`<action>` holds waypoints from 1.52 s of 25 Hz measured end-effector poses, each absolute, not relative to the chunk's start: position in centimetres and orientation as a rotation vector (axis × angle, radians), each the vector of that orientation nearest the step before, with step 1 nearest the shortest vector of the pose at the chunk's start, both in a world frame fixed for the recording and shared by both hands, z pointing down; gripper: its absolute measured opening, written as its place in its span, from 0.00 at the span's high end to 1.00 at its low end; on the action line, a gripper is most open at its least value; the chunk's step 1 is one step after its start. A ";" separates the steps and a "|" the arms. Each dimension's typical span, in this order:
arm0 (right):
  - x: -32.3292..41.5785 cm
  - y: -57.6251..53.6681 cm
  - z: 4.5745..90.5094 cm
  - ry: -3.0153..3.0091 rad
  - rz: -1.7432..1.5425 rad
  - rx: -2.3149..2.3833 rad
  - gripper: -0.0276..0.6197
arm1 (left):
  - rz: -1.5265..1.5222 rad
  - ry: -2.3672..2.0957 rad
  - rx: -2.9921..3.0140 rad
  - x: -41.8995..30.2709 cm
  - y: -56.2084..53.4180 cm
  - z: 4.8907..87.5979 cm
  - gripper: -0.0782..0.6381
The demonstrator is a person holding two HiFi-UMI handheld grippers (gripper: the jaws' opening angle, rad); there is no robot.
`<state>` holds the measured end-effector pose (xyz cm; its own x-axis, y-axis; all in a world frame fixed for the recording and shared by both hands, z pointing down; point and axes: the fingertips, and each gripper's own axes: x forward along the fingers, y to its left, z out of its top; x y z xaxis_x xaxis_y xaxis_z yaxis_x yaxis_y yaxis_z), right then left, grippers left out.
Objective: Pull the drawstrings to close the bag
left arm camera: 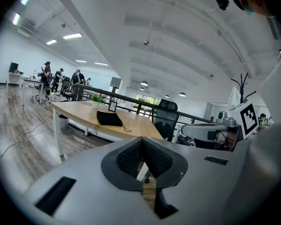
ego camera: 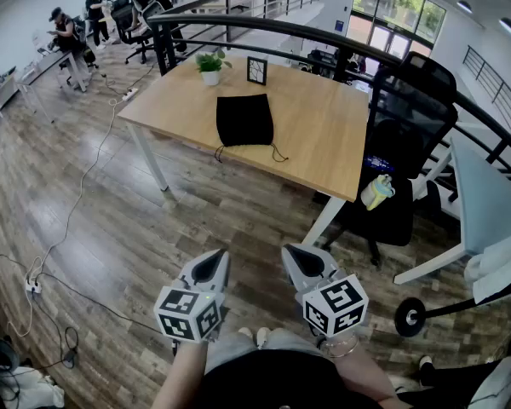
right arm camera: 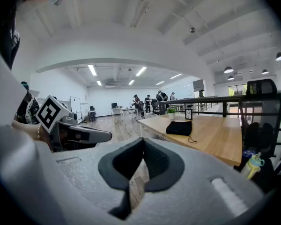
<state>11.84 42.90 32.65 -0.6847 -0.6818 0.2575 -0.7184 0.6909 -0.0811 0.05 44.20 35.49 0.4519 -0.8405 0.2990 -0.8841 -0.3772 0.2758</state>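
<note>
A black drawstring bag point(ego camera: 244, 119) lies flat on the wooden table point(ego camera: 324, 135), with its two thin cords point(ego camera: 277, 153) trailing at its near edge. Both grippers hover low over the floor close to my body, well short of the table. My left gripper point(ego camera: 213, 264) is shut with nothing in it, and so is my right gripper point(ego camera: 301, 261). The left gripper view shows its closed jaws point(left arm camera: 142, 144) pointing toward the distant bag point(left arm camera: 108, 118). In the right gripper view the closed jaws point(right arm camera: 143, 146) face the bag point(right arm camera: 179, 128) too.
A potted plant point(ego camera: 209, 65) and a small picture frame point(ego camera: 256, 70) stand behind the bag. A black office chair point(ego camera: 400, 143) with a yellow-green bottle point(ego camera: 376, 192) sits at the table's right end. Cables point(ego camera: 43, 262) run over the wood floor. People work at desks at the far left.
</note>
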 end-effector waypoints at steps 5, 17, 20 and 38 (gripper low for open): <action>11.9 43.6 32.8 -2.685 0.259 1.139 0.96 | 0.174 -1.450 2.300 0.0 45.1 36.4 0.87; 13.6 44.0 32.4 -2.744 0.290 1.151 0.96 | 0.153 -1.459 2.306 1.2 45.2 36.0 0.87; 13.7 44.1 32.7 -2.750 0.277 1.119 0.96 | 0.157 -1.456 2.321 2.1 45.2 36.1 0.87; 12.8 35.6 35.7 -2.729 0.325 1.110 0.96 | 0.157 -1.411 2.314 2.0 37.1 38.5 0.87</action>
<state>12.80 35.58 35.66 -0.7059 -0.6648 0.2444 -0.7036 0.6978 -0.1339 2.01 37.07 38.45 0.4774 -0.8225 0.3092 -0.8703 -0.3939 0.2957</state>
